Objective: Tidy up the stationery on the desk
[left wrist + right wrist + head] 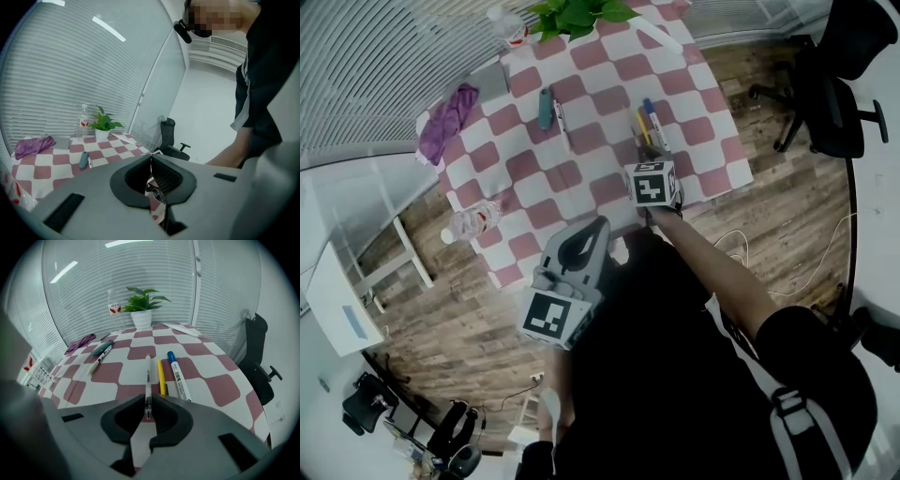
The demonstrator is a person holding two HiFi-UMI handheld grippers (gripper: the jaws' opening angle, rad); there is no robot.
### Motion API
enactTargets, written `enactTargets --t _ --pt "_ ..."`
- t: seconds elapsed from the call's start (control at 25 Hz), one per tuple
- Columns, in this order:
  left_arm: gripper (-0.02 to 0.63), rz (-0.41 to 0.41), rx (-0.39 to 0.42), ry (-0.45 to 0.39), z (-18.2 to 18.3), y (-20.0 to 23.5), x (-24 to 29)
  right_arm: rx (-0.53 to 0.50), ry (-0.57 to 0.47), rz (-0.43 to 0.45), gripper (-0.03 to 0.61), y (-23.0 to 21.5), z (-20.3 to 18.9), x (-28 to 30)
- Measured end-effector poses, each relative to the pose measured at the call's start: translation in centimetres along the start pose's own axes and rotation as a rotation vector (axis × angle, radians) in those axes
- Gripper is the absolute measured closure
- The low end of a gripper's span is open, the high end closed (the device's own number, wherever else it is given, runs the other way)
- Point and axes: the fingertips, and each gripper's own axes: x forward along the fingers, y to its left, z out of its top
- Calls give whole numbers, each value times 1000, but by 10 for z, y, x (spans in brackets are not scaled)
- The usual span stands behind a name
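Right gripper (148, 404): jaws closed on the near end of a clear pen (148, 378), which is pinched between the pads and points away across the table. The views do not settle whether its far end rests on the cloth.

Left gripper (151, 161): jaws together with nothing between them, held back off the near edge of the table, close to the person's body.

Clear pen: judged light, rigid, with a smooth plastic barrel that is likely to be slippery. The hold is at one end, so the long free part could swing or pivot; a grip nearer the middle would steady it.

Neighbouring stationery:
- yellow pen (161, 376), just right of the clear pen and parallel to it
- blue-capped marker (179, 378), right of the yellow pen
- teal pen (102, 348) and white pen (99, 358), side by side, far left and well apart from the first group

All look like light, stiff rods that roll easily.

Table (206, 380), checked cloth:
- right edge is near the marker, with an office chair (258, 357) beyond it
- far edge carries a potted plant (142, 318) and a water bottle (114, 310)
- purple cloth (80, 343) lies far left

Open room: bare cloth lies between the two groups of pens, giving clear passage leftward. Rightward travel is hemmed in by the yellow pen, which a sideways sweep would probably knock.
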Motion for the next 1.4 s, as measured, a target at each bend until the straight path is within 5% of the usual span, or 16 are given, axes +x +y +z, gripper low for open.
enactTargets --t 0.6,1.4 --pt "580 19 -16 -20 0 14 -13 -8 -82 0 506 14 26 -21" --pt "580 72 -73 -35 -9 76 -75 -57 -81 119 449 144 64 23"
